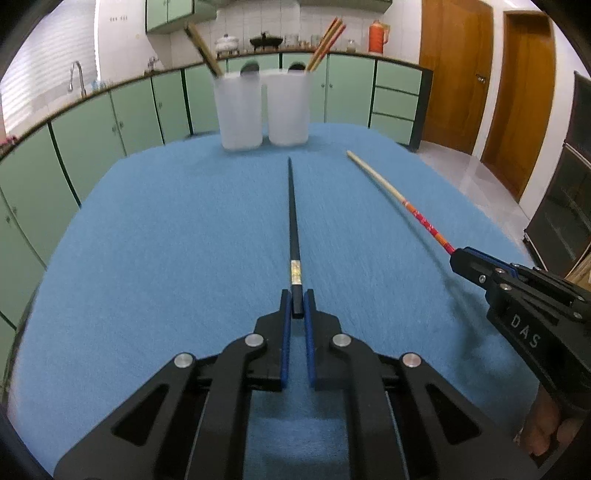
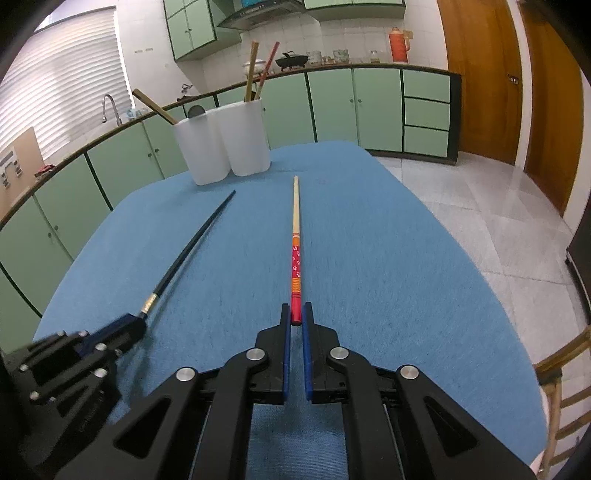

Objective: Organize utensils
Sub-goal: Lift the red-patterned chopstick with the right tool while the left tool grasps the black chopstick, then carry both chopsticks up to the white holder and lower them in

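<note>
My left gripper (image 1: 297, 300) is shut on the butt end of a black chopstick (image 1: 293, 218), which points ahead over the blue table (image 1: 166, 240). My right gripper (image 2: 296, 312) is shut on the red end of a red-and-wood chopstick (image 2: 295, 236), also pointing ahead. Each gripper shows in the other's view: the right one (image 1: 458, 258) at the right, the left one (image 2: 136, 323) at the lower left. Two white holders (image 1: 240, 110) (image 1: 287, 107) stand side by side at the far table edge. The left one holds a brown chopstick, the right one several reddish chopsticks (image 1: 327, 44).
Green kitchen cabinets (image 1: 351, 92) and a counter with pots and an orange thermos (image 1: 377, 36) lie beyond the table. Wooden doors (image 1: 454, 74) stand at the right. A wooden chair (image 2: 565, 398) sits by the table's right edge. Tiled floor is on the right.
</note>
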`<state>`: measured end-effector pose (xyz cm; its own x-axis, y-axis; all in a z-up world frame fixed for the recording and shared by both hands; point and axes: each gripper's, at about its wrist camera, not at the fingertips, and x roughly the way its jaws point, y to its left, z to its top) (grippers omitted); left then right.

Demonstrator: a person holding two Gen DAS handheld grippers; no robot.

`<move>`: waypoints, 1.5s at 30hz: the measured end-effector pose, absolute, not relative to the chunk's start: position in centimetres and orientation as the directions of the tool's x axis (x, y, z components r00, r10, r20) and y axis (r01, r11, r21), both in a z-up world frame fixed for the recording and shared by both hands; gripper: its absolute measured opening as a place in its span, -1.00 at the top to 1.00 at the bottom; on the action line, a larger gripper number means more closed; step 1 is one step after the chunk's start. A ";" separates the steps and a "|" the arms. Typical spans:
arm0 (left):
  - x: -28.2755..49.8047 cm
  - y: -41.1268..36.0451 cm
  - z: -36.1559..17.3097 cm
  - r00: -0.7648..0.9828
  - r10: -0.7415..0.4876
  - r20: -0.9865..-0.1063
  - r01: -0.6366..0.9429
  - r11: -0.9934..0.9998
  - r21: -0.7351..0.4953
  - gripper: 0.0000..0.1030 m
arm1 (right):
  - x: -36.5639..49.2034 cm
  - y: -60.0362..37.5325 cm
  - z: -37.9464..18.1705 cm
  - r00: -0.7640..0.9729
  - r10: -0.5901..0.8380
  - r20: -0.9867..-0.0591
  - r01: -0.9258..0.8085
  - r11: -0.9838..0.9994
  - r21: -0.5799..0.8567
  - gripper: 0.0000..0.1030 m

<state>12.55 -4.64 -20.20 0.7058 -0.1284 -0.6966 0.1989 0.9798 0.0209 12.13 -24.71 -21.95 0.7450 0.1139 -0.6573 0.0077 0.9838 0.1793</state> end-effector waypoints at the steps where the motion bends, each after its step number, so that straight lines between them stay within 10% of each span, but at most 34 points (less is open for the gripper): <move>1: 12.3 -4.7 -19.6 0.724 -0.125 -0.679 0.202 0.979 0.036 0.89 | 12.1 -24.7 -21.7 0.748 0.112 -0.654 0.005 0.985 0.174 0.89; 45: 16.6 -1.3 -1.4 0.865 -0.234 -0.443 0.204 0.972 -0.116 0.89 | 15.4 -27.2 -4.3 0.878 0.197 -0.436 -0.162 0.980 0.116 0.89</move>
<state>16.56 -1.28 -1.36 0.8652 -0.2342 -0.4434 0.2037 0.9721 -0.1160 15.36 -27.15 -4.27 0.8780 0.1965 -0.4364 -0.1616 0.9800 0.1161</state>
